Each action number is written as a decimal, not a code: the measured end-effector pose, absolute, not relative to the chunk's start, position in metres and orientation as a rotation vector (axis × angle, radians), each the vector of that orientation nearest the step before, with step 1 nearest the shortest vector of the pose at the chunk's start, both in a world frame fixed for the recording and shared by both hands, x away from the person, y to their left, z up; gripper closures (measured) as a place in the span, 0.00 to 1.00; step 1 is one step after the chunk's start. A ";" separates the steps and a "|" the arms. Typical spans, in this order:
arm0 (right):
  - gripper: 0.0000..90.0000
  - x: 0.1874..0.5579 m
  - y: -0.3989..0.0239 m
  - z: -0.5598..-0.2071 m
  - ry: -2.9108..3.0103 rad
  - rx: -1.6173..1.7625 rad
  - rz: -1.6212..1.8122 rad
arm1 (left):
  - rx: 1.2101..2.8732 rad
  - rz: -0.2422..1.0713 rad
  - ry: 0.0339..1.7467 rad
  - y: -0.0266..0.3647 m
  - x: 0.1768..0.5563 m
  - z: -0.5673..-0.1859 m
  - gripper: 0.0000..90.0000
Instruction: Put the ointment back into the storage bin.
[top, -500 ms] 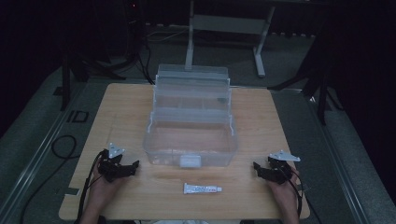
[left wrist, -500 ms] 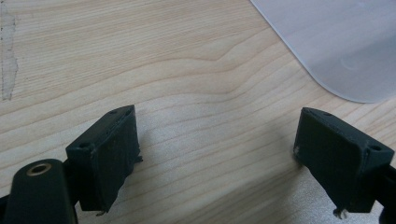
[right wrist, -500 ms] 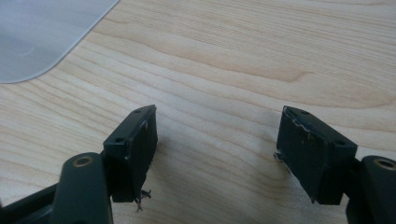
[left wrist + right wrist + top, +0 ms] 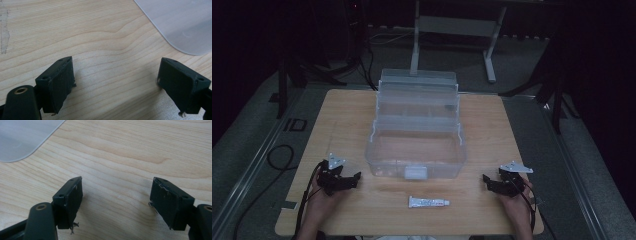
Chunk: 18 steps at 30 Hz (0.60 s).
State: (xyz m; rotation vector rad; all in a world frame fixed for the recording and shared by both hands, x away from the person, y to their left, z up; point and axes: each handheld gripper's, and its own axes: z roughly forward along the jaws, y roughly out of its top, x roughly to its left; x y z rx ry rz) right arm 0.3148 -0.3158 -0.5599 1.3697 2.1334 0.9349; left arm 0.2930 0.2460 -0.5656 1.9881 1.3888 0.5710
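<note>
The small white squeeze tube (image 4: pixel 428 202) with a white cap lies flat on the pale wooden counter (image 4: pixel 347 115), lengthwise across it, between the two grippers and slightly nearer the person than either. It is well apart from both, touched by neither.

Beyond the tube, farther from the person, stands the clear plastic tiered storage box (image 4: pixel 417 145), opened so that its upper trays step back and up. Its front wall with a whitish latch faces the tube, near but not touching.

The left gripper (image 4: pixel 349 181) rests low on the counter, held in the person's left hand (image 4: pixel 323 200), with the box's front corner just ahead and to its right. In the left gripper view its black jaws stand spread wide, bare wood grain between them, and a rounded frosted corner of the box (image 4: pixel 185 25) shows at the upper right.

The right gripper (image 4: pixel 488 181) sits likewise on the counter in the right hand (image 4: pixel 518 207), pointing inward toward the tube. In the right gripper view its jaws are spread wide with nothing between them, and the box's rounded corner (image 4: pixel 22 137) shows at the upper left.
</note>
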 end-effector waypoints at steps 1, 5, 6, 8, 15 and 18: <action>0.29 0.315 -0.316 -0.560 2.133 1.370 0.935 | 1.988 0.571 1.389 0.246 0.293 -0.566 0.16; 0.34 0.313 -0.317 -0.559 2.135 1.368 0.935 | 1.989 0.571 1.389 0.246 0.293 -0.566 0.16; 0.35 0.313 -0.317 -0.558 2.138 1.363 0.924 | 1.989 0.571 1.388 0.246 0.293 -0.566 0.16; 0.36 0.311 -0.318 -0.555 2.134 1.355 0.910 | 1.989 0.571 1.388 0.246 0.293 -0.566 0.16; 0.50 0.304 -0.317 -0.539 2.183 1.307 0.941 | 1.989 0.571 1.388 0.246 0.293 -0.566 0.16; 0.51 0.302 -0.317 -0.536 2.193 1.291 0.942 | 1.988 0.571 1.389 0.246 0.293 -0.566 0.16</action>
